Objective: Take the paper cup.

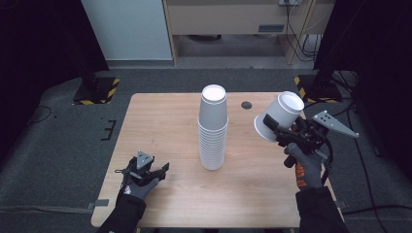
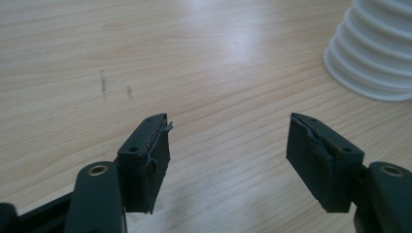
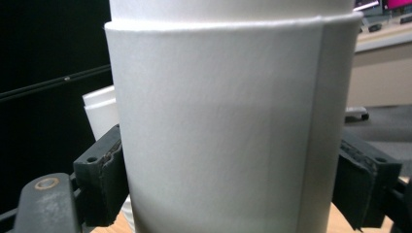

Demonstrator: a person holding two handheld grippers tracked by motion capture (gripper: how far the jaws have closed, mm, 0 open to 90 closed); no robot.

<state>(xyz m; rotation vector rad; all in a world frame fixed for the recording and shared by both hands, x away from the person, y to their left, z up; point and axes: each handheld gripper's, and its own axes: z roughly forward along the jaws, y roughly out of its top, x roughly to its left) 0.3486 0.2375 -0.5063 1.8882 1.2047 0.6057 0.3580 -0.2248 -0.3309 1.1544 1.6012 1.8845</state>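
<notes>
Right gripper view: smooth white paper cup [image 3: 228, 126] (seamed, cylindrical) pinched in right claw [image 3: 238, 184].

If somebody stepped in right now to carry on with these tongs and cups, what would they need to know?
Right tongs: shut on a single white paper cup, held tilted in the air over the right edge of the table, rim toward the stack.
Left tongs: open, holding nothing, low over the bare near-left of the table.
Stack of cups: upside down, standing mid-table, apart from both tongs.
Done: one cup is gripped and lifted.
Left: probably bring the held cup to the stack or set it down; the pictures do not settle which.
</notes>
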